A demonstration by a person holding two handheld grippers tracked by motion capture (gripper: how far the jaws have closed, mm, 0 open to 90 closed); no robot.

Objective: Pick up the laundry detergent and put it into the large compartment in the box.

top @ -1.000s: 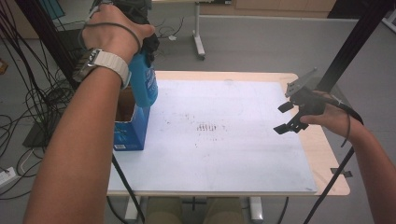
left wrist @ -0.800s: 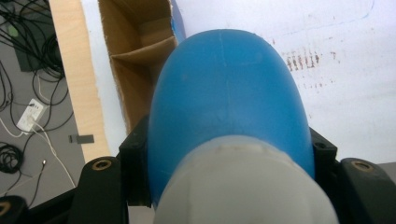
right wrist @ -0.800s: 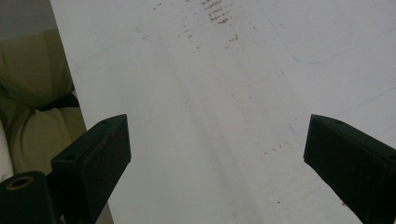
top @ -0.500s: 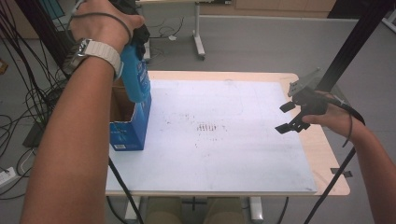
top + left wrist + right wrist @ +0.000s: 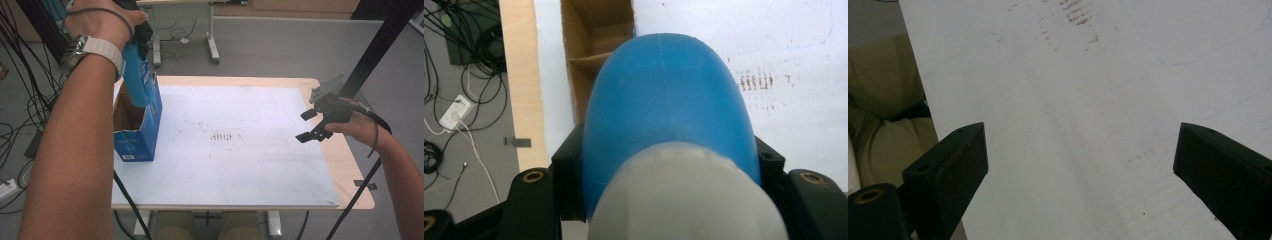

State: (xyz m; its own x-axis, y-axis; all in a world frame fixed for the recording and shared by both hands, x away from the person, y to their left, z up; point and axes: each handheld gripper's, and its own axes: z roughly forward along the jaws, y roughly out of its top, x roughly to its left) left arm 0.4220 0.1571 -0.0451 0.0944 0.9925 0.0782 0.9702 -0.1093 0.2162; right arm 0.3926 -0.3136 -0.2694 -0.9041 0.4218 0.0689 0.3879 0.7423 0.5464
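White table (image 5: 260,165), blue white-capped bottle (image 5: 669,105)

A lab or test workspace. The table (image 5: 350,170), topped with a scuffed white board (image 5: 240,150), stands on grey floor; cables (image 5: 20,115) tangle left of it, a black frame post (image 5: 380,45) rises at its right, and another desk's legs (image 5: 212,42) stand behind.

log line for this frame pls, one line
left gripper: shut on blue bottle, above open carton | right gripper: open, empty, over white board
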